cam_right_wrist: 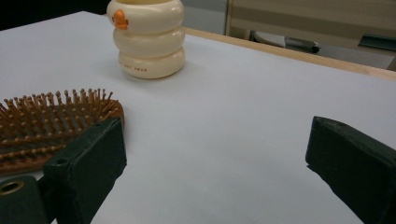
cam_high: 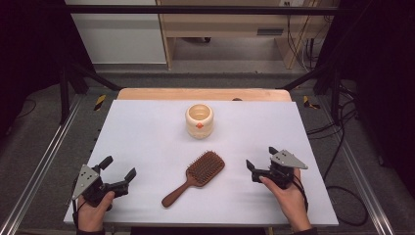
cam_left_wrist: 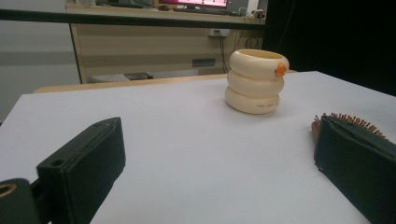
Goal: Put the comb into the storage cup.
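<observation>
Left gripper (cam_high: 119,172) at rest near the near left corner of the table (cam_high: 147,127), jaws spread wide, nothing between them, pointed toward the centre. Hairbrush (cam_high: 195,177) flat, bristles up, between the two grippers and close to the near edge; handle angled toward the near left, head toward the far right; touched by neither gripper. Cup (cam_high: 199,120) upright past the brush, midway toward the far edge, well apart from brush and grippers; cream, three stacked rings, small orange mark on the side facing the near edge. Inside of cup, from the high view, apparently empty; bottom not fully visible, so not certain. Right gripper (cam_high: 261,159) near the near right corner, jaws likewise wide and empty, aimed toward the brush head. Judged step: start position, no grasp begun, brush not yet lifted. Next move, as judged: one gripper brought across to the brush, jaws lowered astride the handle or the head's edge, closed firmly before lifting; likely destination the cup, handle down, with care against tipping it.
</observation>
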Available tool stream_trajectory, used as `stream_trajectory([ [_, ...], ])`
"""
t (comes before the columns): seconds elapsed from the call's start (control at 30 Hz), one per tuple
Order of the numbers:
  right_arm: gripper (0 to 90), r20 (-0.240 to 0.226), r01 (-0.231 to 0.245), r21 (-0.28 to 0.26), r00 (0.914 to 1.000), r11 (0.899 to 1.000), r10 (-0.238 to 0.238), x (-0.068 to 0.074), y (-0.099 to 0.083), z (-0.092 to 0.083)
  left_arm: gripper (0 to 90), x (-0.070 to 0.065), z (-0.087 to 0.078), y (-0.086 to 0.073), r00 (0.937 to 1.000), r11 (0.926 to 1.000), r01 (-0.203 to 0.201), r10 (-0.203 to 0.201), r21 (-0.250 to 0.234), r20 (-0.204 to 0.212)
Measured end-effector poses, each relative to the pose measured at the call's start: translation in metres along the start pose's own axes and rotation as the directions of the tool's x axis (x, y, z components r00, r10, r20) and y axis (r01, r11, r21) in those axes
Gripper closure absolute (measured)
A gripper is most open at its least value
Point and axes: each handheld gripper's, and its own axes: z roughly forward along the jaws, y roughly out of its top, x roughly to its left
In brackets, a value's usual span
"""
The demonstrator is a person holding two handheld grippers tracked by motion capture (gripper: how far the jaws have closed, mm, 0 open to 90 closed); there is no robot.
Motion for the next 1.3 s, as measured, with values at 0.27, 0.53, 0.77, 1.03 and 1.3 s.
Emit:
stream_trajectory([
  [0.27, 16.5, -0.012, 0.044, 0.085, 0.9990, 0.995, -0.043, 0.008, 0.019, 0.013, 2.2, 0.000, 0.000, 0.000, 1.0000, 1.0000, -0.002, 0.002, 0.006, 0.002],
  [0.53, 35.2, -0.042, 0.110, 0.160, 0.9937, 0.981, -0.104, 0.017, 0.029, 0.027, 2.6, -0.002, 0.002, 0.000, 1.0000, 0.9999, -0.006, 0.006, 0.013, 0.005],
  [0.77, 57.3, -0.102, 0.149, 0.199, 0.9861, 0.969, -0.131, 0.025, 0.030, 0.034, 2.6, -0.003, 0.002, -0.001, 0.9999, 0.9998, -0.012, 0.011, 0.016, 0.011],
  [1.03, 74.0, -0.149, 0.166, 0.245, 0.9799, 0.955, -0.132, 0.031, 0.028, 0.046, 2.6, -0.003, 0.003, -0.001, 0.9999, 0.9997, -0.011, 0.011, 0.020, 0.012],
  [1.3, 83.5, -0.177, 0.144, 0.286, 0.9796, 0.947, -0.095, 0.036, 0.029, 0.056, 2.6, -0.003, 0.003, -0.001, 0.9998, 0.9996, -0.014, 0.014, 0.023, 0.015],
])
